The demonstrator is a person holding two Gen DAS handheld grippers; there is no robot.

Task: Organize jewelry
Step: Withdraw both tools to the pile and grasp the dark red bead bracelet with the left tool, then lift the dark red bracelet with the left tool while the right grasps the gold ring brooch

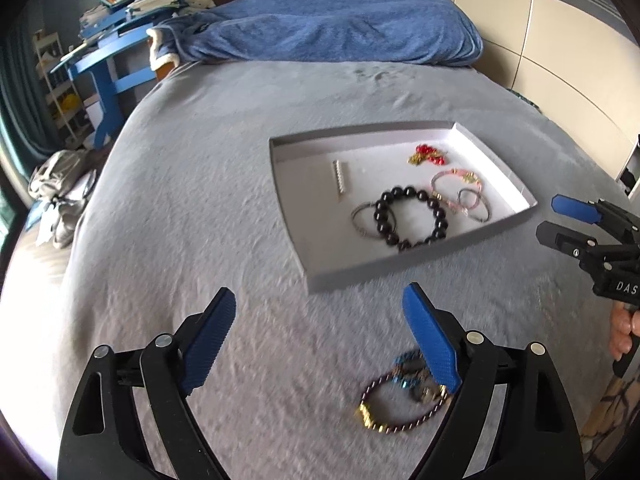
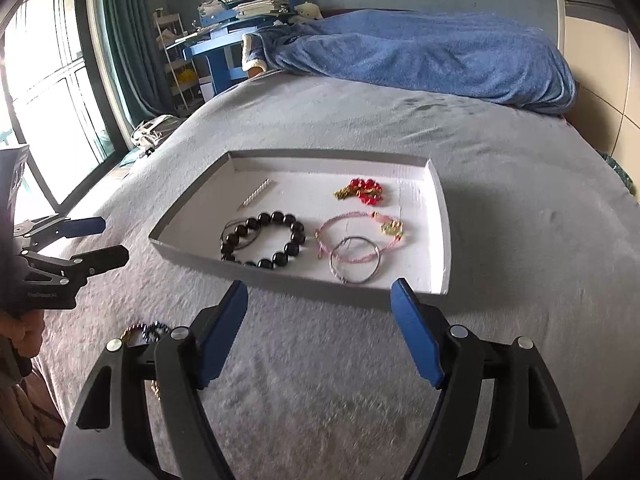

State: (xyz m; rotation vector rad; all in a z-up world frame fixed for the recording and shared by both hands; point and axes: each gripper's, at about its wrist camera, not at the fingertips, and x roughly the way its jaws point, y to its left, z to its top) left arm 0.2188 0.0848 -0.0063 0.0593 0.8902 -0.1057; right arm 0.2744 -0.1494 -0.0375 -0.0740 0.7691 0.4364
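Grey bed (image 1: 200, 200), white tray (image 2: 442, 240) on it holding black bead bracelet (image 2: 264, 240) and pink cord bracelet (image 2: 352, 236). Twisted bracelets (image 1: 400, 396) loose on bed beside left gripper (image 1: 320, 332). Left and right gripper (image 2: 320, 328) fingers spread wide, holding nothing.

A white tray (image 2: 438, 216) is showing glossy black beads (image 2: 264, 242), a red and gold cluster (image 2: 362, 191), a pink cord bracelet (image 2: 352, 232) and a silver ring (image 2: 355, 261), while the grey bedspread (image 2: 500, 184) is lying under a blue blanket (image 2: 420, 56)
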